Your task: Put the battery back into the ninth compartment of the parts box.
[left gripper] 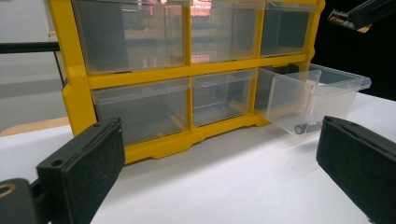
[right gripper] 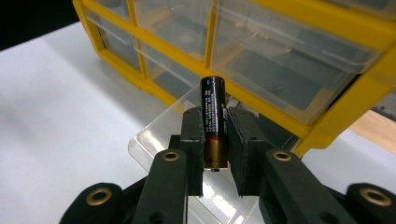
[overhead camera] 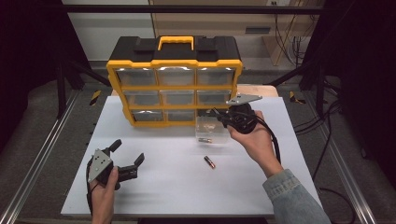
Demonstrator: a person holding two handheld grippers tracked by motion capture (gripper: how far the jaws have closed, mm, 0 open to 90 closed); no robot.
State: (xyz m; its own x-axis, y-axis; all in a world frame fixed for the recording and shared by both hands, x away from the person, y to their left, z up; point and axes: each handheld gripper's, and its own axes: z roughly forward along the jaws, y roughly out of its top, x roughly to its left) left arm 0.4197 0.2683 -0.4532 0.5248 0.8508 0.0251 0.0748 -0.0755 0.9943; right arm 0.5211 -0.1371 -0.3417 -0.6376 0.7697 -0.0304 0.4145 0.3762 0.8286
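Grey floor (overhead camera: 42,121), pale wall (overhead camera: 107,28) and black frame (overhead camera: 187,8) surround the table.

Drawer (overhead camera: 212,129) pulled out before organizer (overhead camera: 174,80), battery (overhead camera: 204,139) inside; second battery (overhead camera: 209,162) on table (overhead camera: 177,186) nearer.

A white table (overhead camera: 154,186) carries a yellow drawer organizer (overhead camera: 175,84) at its far edge. A clear pulled-out drawer (overhead camera: 212,129) rests before it, and a loose battery (overhead camera: 209,162) lies nearby.
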